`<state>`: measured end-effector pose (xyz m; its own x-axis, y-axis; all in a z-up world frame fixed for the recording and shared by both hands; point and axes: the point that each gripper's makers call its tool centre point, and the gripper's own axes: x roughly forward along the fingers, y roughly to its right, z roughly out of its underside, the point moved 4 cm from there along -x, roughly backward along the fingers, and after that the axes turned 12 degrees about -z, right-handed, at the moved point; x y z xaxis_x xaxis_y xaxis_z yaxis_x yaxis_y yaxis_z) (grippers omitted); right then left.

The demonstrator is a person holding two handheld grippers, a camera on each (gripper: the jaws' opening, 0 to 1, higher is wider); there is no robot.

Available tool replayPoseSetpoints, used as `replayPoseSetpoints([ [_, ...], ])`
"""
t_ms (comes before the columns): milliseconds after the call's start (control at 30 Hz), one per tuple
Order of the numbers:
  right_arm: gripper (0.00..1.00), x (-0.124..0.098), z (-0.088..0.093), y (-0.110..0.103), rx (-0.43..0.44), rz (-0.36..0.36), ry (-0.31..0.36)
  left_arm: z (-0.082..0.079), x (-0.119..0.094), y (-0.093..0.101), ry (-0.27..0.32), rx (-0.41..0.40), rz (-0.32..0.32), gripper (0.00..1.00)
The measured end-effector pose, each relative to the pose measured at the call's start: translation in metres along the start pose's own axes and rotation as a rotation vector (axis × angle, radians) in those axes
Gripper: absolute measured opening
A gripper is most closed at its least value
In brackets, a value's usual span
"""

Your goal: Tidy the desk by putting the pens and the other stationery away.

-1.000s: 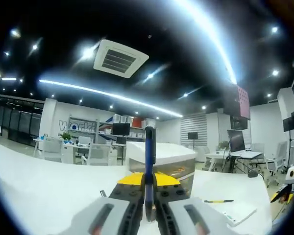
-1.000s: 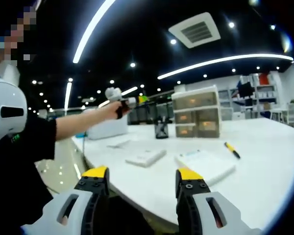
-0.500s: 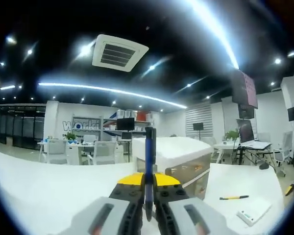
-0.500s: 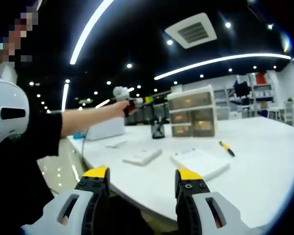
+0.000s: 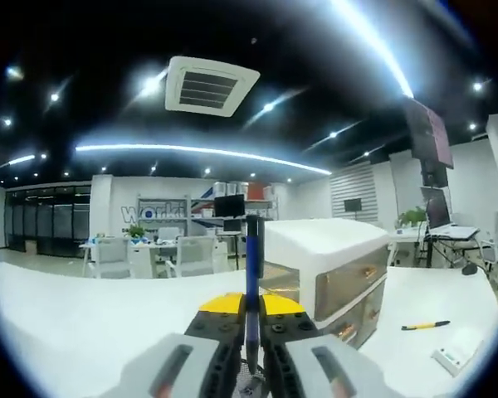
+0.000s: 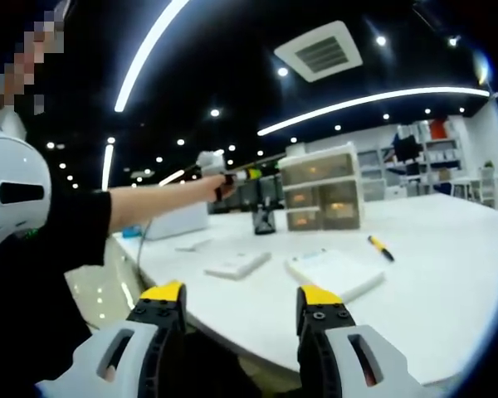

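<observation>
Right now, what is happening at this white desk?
A person is tidying stationery with two hand-held claws. The left claw is shut on a blue pen, held upright near the drawer unit. The right claw is open and holds nothing. A yellow pen and a notepad lie on the desk.

Both views are bright below, dark above: ceiling light strips (image 5: 191, 151) glare and smear from 9 toward 3 o'clock, bending strongly near edges; backgrounds look soft.

Two pens — blue (image 5: 251, 274), yellow (image 6: 380, 247) — one drawer unit (image 6: 319, 190), one notebook (image 6: 334, 274).
</observation>
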<state>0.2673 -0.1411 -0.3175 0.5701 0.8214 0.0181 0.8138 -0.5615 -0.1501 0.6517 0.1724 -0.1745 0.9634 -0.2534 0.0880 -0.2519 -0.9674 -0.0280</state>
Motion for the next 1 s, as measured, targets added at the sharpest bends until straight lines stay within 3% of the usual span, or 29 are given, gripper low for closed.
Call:
replayPoseSetpoints([
  [600, 0.5, 0.0, -0.001, 0.002, 0.005, 0.008, 0.0, 0.016, 0.012, -0.002, -0.033, 0.082, -0.06, 0.07],
  [867, 0.49, 0.001, -0.003, 0.001, 0.004, 0.007, 0.002, 0.024, 0.019, -0.019, -0.066, 0.052, -0.075, 0.07],
  [1000, 0.49, 0.002, -0.002, 0.0, 0.006, 0.004, -0.002, 0.028, 0.015, -0.015, -0.076, 0.062, -0.071, 0.07],
])
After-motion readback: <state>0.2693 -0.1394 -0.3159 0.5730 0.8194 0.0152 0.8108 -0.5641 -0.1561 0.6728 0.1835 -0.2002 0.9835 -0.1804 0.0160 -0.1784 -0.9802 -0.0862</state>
